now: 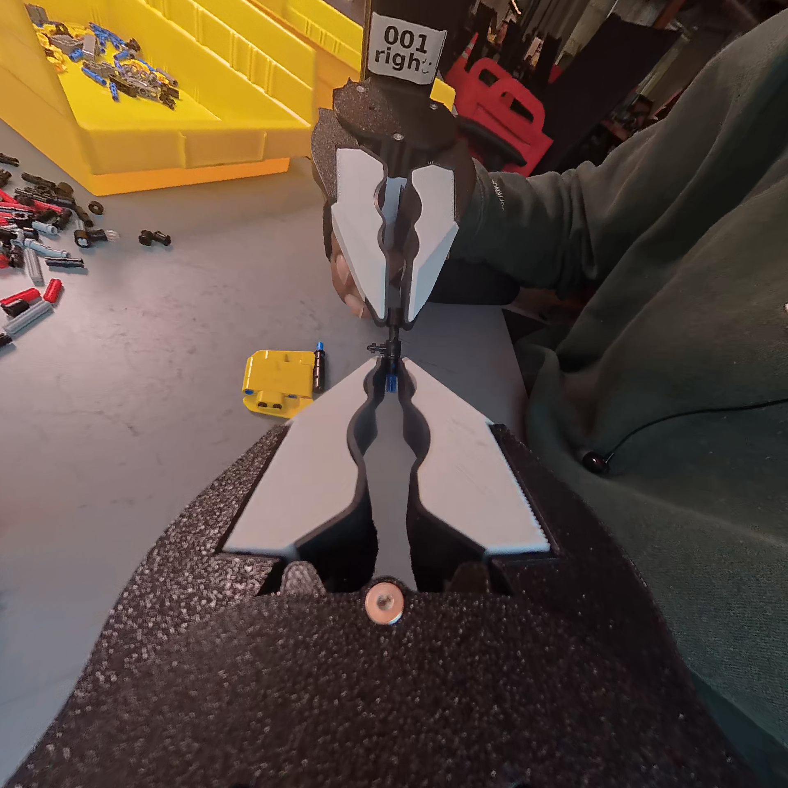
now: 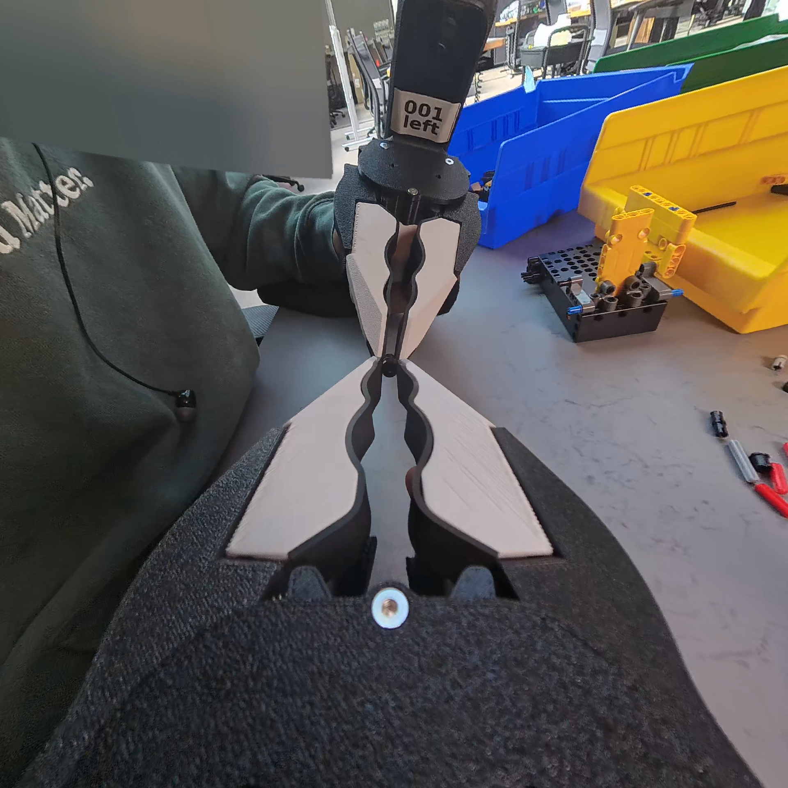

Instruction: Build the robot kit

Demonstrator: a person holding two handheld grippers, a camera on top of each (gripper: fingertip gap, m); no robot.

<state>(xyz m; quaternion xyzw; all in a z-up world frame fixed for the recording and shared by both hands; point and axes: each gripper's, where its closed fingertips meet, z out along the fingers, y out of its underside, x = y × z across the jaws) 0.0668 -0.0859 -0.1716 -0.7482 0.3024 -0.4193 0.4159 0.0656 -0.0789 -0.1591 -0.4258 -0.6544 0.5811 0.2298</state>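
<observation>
Small black peg piece with a blue end (image 1: 391, 358) sits mid-air between both tips, above the grey table (image 1: 170, 405). My left gripper (image 1: 391, 370) is clenched on the blue end; my right gripper (image 1: 394, 320) is clenched on the black end. Risk as I judge it: grips are tip-only, so any twist or misaligned push could pop the piece out toward the yellow block (image 1: 277, 386) just beside.

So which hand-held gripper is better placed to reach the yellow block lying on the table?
Left, probably. The yellow block lies right beside the tips of the left hand-held gripper; the right hand-held gripper faces it from farther off. Both are shut on the small pin piece between them.
</observation>
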